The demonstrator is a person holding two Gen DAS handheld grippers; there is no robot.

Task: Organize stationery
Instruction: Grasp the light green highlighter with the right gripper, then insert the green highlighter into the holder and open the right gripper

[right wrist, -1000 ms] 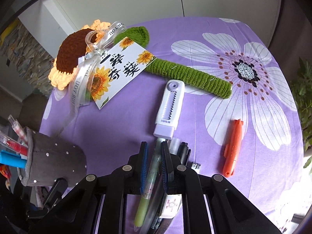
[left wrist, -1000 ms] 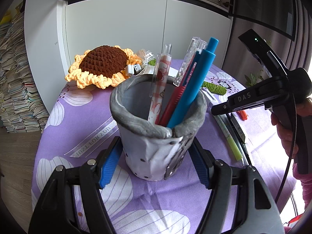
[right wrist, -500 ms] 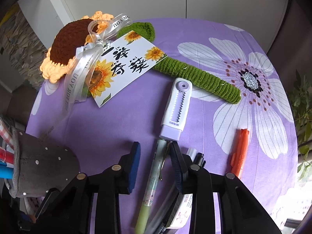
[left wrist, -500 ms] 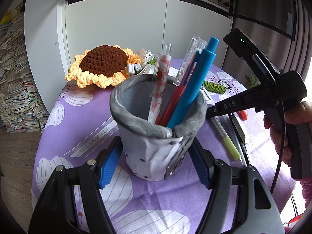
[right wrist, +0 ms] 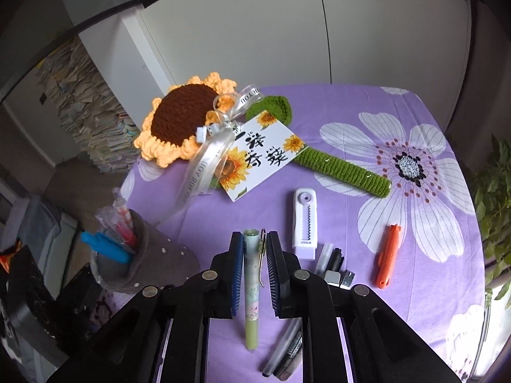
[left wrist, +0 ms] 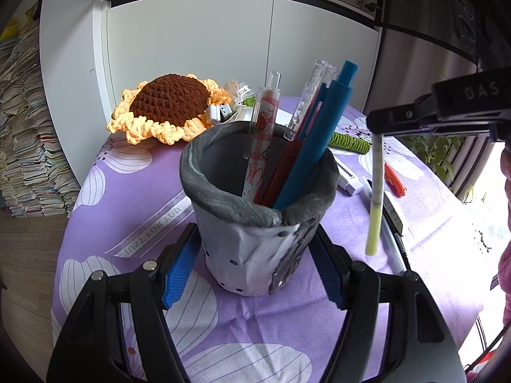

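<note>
Bracketing the grey fabric pen holder (left wrist: 255,223) from both sides, the left gripper (left wrist: 255,261) has its blue pads spread wide, one on each flank of the holder's base; whether they actually press the fabric cannot be told. Standing inside the holder, just ahead of that gripper, are a teal pen (left wrist: 314,146), a red pen (left wrist: 284,172), a clear pen (left wrist: 306,102) and a checked white pen (left wrist: 260,146), all leaning toward its right.

Up and to the right of the holder, the right gripper (right wrist: 254,265) is pinched on a green-tipped pen (right wrist: 252,287), carried clear of the purple floral tablecloth (left wrist: 134,204). From the left camera this pen (left wrist: 375,198) hangs nearly upright below the fingers, green end down. From the right camera it runs along the fingers, its metal clip toward the right pad.

Below and just right of the right gripper lie several dark and silver pens (right wrist: 332,265) bunched together. Slightly farther ahead rests a white correction tape (right wrist: 305,220), and well to its right an orange cutter (right wrist: 388,258). Beyond these stretches a crocheted sunflower (right wrist: 182,118) with a green stem (right wrist: 345,167), a ribbon (right wrist: 204,166) and a printed card (right wrist: 262,156) tied at its neck. White cabinet doors (left wrist: 191,51) stand behind the table.
</note>
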